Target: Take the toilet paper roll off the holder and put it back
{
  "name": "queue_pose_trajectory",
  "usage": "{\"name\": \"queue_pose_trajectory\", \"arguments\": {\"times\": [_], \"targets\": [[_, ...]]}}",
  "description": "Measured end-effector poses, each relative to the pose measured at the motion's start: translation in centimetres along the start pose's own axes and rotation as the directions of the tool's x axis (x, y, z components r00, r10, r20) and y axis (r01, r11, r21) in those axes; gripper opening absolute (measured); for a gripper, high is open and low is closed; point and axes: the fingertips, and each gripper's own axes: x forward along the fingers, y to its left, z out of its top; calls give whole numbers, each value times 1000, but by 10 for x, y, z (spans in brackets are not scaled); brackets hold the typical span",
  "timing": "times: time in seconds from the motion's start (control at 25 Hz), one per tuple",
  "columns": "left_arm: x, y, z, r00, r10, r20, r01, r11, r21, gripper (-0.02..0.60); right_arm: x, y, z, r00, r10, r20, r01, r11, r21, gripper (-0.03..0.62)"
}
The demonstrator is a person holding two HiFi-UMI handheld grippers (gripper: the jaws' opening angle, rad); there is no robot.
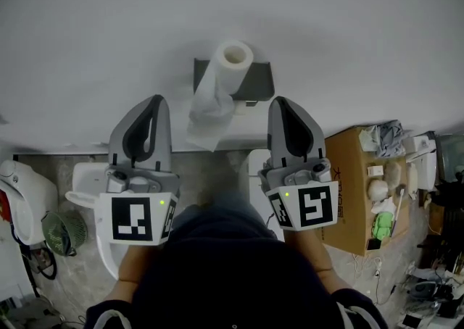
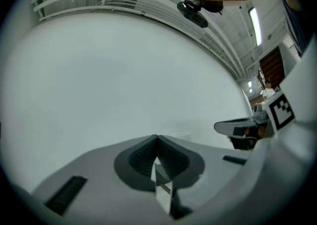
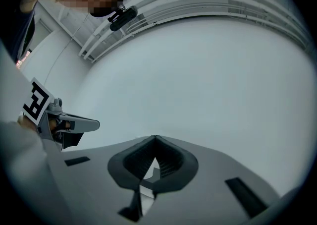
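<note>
While the left gripper (image 1: 154, 101) and right gripper (image 1: 283, 103) are squeezed shut on nothing, the toilet paper roll (image 1: 233, 56) sits on its holder (image 1: 255, 82).
It looks soft and light (it would squash easily), so pinch gently round its sides.

Matt paper roll (image 1: 221, 81) — soft (crinkled tail)

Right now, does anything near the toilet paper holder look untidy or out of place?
Yes, one thing. The toilet paper roll is at the dark holder, but a long tail of paper hangs loose from it down the wall, crumpled and twisted rather than wound up. Nothing else stands out.
</note>
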Motion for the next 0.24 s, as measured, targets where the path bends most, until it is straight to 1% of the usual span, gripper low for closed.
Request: {"name": "queue_pose_trajectory", "arguments": {"times": [0.24], "targets": [[0,0,0,1000,-6,5,6,1000,-3,2,2,1,0,1000,0,0,0,1000,-5,15]]}}
